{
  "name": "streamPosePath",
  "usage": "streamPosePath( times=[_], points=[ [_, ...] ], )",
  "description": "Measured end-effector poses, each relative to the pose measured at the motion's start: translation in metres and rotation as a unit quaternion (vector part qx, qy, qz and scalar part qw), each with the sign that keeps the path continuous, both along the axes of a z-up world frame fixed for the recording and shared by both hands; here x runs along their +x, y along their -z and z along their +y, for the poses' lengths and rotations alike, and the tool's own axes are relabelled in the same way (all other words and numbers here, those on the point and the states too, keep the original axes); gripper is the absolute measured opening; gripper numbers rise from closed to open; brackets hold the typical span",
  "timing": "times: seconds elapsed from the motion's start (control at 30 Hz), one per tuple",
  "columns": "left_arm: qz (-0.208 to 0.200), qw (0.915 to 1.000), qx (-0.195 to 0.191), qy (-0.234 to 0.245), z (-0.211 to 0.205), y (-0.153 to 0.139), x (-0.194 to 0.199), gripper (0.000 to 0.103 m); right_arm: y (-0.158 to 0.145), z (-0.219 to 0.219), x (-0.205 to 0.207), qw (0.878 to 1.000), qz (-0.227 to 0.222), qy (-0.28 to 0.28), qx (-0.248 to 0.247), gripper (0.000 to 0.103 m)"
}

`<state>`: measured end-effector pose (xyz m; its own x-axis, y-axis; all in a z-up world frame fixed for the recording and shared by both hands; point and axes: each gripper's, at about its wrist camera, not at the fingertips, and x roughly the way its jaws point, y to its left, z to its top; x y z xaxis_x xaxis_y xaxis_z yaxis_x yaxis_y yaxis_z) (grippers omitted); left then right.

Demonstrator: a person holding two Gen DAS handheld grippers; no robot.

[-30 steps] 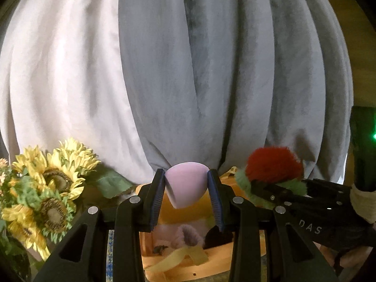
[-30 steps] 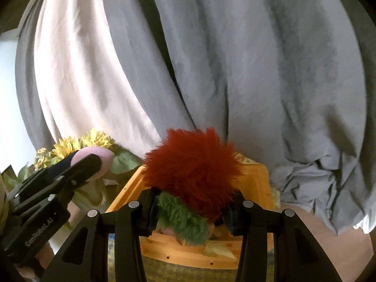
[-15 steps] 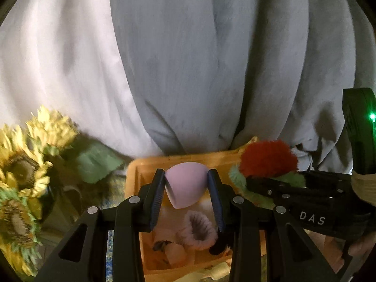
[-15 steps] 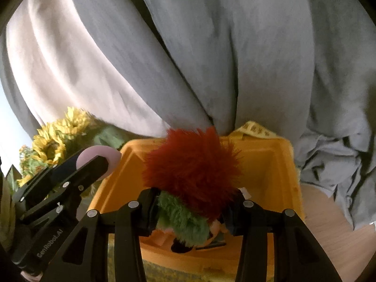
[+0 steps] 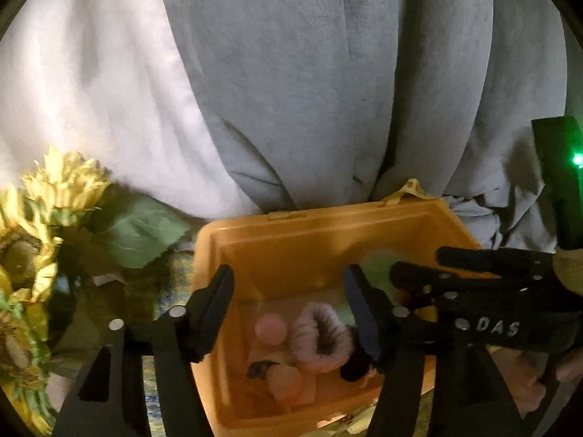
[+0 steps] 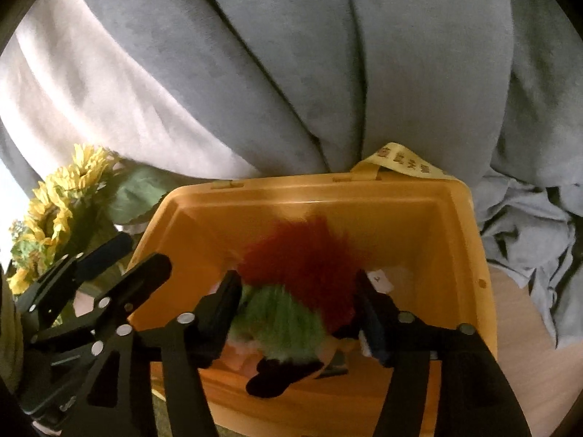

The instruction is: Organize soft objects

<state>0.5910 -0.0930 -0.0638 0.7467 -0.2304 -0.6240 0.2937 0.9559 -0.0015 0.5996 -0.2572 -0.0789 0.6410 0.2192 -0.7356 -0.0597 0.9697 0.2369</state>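
An orange bin (image 5: 328, 215) stands below both grippers. My left gripper (image 5: 288, 276) hangs over it with its jaws opening and nothing between them. The lilac sponge (image 5: 271, 329), blurred, is down inside the bin beside a pink furry scrunchie (image 5: 320, 338). Over the same bin (image 6: 291, 184), my right gripper (image 6: 297, 280) is opening its jaws too. The red and green fuzzy toy (image 6: 302, 255) sits blurred between the fingers, slipping down into the bin. Each gripper shows in the other's view: the right gripper (image 5: 419, 262) at the right, the left gripper (image 6: 144, 251) at the left.
Artificial sunflowers (image 5: 54, 196) with big green leaves stand just left of the bin. Grey and white curtains (image 5: 291, 73) hang close behind it. A yellow printed strap (image 6: 404, 164) lies over the bin's back rim. Bare wooden surface (image 6: 521, 327) shows to the right.
Both grippers came down and forward over the bin, then opened. The lilac sponge left the left jaws and dropped into the bin. The fuzzy toy has sunk lower between the right jaws.
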Motion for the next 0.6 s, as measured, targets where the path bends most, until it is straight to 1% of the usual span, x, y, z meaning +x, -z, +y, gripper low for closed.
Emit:
streamPosePath(
  times=[0.13, 0.2, 0.27, 0.33, 0.4, 0.43, 0.6],
  points=[
    [-0.022, 0.9994, 0.017, -0.020, 0.004, -0.007, -0.014, 0.069, -0.006, -0.002, -0.008, 1.000, -0.009, 0.013, -0.011, 0.069],
    [-0.033, 0.9988, 0.023, -0.029, 0.006, -0.011, -0.023, 0.073, -0.012, -0.002, -0.017, 0.999, -0.021, 0.021, -0.024, 0.070],
    [-0.047, 0.9972, 0.033, -0.049, 0.011, -0.017, -0.038, 0.076, -0.018, 0.000, -0.028, 0.998, -0.036, 0.029, -0.039, 0.074],
    [-0.066, 0.9949, 0.033, -0.069, 0.017, -0.024, -0.055, 0.078, -0.027, 0.001, -0.046, 0.996, -0.057, 0.041, -0.059, 0.077],
    [-0.080, 0.9927, 0.035, -0.084, 0.021, -0.031, -0.072, 0.083, -0.036, 0.002, -0.064, 0.993, -0.078, 0.052, -0.074, 0.081],
    [-0.090, 0.9912, 0.034, -0.091, 0.023, -0.035, -0.084, 0.083, -0.040, 0.003, -0.074, 0.991, -0.089, 0.057, -0.080, 0.084],
    [-0.122, 0.9874, 0.025, -0.097, 0.034, -0.049, -0.130, 0.093, -0.057, 0.012, -0.122, 0.985, -0.130, 0.071, -0.085, 0.091]
  ],
)
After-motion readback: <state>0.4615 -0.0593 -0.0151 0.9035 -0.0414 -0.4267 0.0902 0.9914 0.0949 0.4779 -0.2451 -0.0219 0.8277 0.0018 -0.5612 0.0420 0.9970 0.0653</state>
